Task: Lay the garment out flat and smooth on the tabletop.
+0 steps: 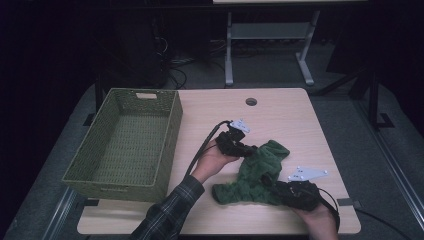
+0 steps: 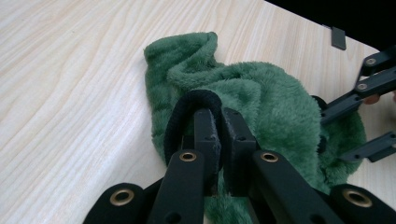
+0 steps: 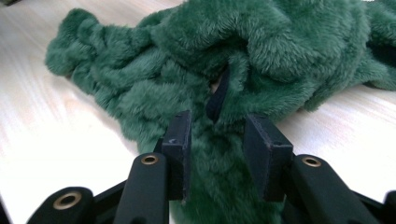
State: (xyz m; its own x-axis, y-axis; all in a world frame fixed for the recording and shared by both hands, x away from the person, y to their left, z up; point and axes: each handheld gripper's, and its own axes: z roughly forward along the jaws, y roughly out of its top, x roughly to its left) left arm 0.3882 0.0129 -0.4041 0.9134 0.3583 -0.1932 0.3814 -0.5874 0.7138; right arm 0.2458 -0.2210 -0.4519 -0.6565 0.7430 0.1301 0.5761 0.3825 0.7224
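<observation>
High view: fixed cam above the person's side, looking fwd and down over the whole table (image 1: pixel 280 107). Left and right gripper views: each cam rides its gripper, looking along the black jaws, very close to the tabletop. All 3 share the green fleece cloth (image 1: pixel 255 175) (image 2: pixel 261 98) (image 3: pixel 187 60).

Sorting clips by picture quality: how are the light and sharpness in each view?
High view: dim, surroundings nearly black, green fleece garment and basket soft. Left gripper view: bright, even, sharp wood grain on table. Right gripper view: tabletop glare, near fleece blurred.
</observation>
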